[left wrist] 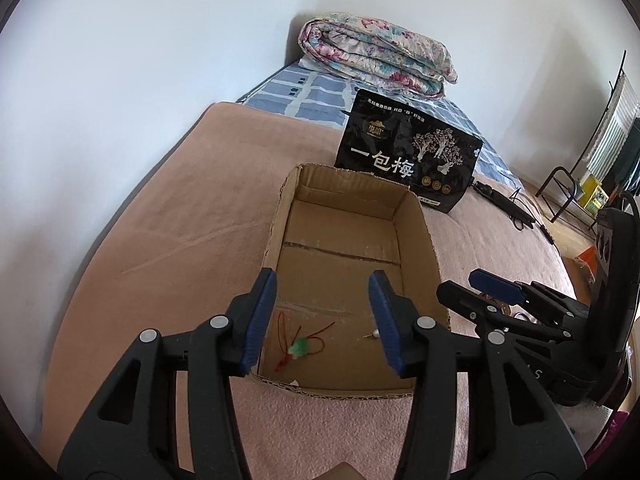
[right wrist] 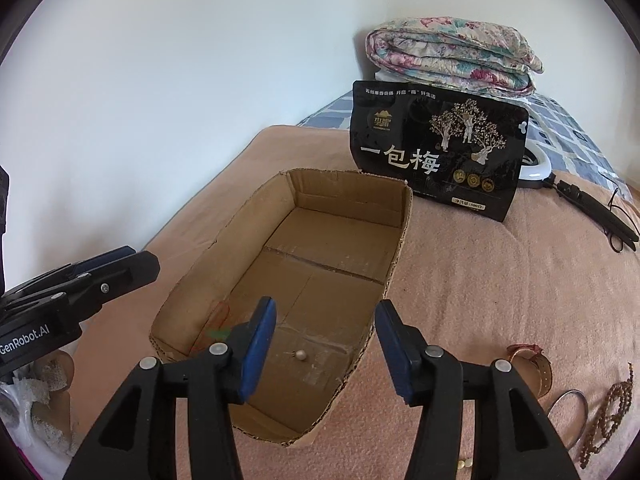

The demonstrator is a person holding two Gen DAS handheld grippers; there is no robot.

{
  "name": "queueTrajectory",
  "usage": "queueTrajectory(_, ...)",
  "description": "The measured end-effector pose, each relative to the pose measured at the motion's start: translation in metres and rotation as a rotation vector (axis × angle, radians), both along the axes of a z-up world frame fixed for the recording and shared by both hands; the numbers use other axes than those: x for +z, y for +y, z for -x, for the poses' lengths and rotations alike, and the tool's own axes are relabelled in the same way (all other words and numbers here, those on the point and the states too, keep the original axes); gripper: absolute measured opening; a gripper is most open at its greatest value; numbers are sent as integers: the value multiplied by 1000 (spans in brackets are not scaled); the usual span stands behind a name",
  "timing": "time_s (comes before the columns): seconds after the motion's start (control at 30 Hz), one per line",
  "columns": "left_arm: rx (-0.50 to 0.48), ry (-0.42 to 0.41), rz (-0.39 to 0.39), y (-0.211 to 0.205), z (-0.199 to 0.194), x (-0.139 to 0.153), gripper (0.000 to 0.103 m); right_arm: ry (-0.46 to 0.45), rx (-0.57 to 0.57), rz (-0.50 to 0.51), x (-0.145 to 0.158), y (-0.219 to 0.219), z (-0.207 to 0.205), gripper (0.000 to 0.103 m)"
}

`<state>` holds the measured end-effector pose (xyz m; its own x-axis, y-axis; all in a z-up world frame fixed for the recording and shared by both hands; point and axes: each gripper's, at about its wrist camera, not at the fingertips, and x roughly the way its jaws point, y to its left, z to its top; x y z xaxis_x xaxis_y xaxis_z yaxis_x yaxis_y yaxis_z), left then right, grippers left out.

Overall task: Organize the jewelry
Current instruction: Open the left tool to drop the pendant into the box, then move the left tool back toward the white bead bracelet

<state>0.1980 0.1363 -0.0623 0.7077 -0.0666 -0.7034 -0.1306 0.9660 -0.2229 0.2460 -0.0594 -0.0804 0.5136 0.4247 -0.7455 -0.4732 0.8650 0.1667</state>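
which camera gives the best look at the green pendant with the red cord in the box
The left wrist view: the green pendant lies in plain sight on the cardboard box floor. In the right wrist view a gripper finger hides nearly all of it.

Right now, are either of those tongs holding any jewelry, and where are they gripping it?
Nothing is held. Both the left tongs and right tongs stand open and empty above the cardboard box, where the pearl earring and green pendant lie loose.

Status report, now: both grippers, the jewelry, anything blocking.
Left gripper and right gripper open, empty, over the cardboard box. Green pendant and pearl earring in box. Watch, bangle, bead string outside on blanket. Nothing blocking.
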Motion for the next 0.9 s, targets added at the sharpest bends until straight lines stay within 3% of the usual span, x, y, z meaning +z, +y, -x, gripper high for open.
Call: queueTrajectory(0.9, -108, -81, -39, -69, 18, 31, 49, -73, -142, 12, 42, -108, 29, 54)
